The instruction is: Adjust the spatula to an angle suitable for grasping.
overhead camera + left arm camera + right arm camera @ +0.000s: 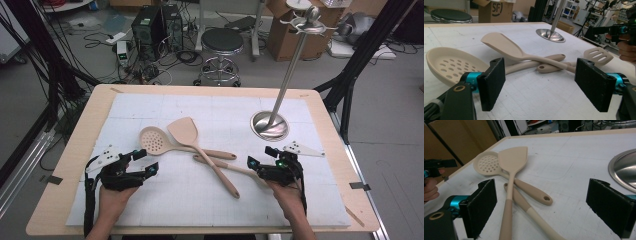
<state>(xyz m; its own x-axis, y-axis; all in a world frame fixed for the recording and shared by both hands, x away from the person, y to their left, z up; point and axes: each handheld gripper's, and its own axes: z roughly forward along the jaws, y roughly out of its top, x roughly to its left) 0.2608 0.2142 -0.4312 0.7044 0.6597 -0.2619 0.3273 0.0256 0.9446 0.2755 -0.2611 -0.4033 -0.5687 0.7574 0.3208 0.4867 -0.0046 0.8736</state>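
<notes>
The table (65, 185) carried a white mat (150, 107) that covered most of its top. At the mat's far right stood a steel stand (287, 80), its round base (270, 125) flat on the mat and its pole leaning up to a hooked head.

Three beige utensils lay crossed near the mat's middle, between the two grippers. The spatula (200, 145) lay uppermost, its solid blade pointing away from the person and its handle running back toward the right hand. Under it, the skimmer (157, 141) rested with its holed bowl to the left and its handle crossing beneath the spatula's. The turner (596, 56) lay lowest; in the left gripper view its slotted head sat off to the right, and its handle end touched the other two where they crossed.

The left gripper (137, 162) sat low over the mat, just left of the skimmer's bowl, its jaws wide apart with nothing between the pads. The right gripper (262, 157) sat just right of the handles, near the stand's base, its jaws likewise spread and holding nothing.
</notes>
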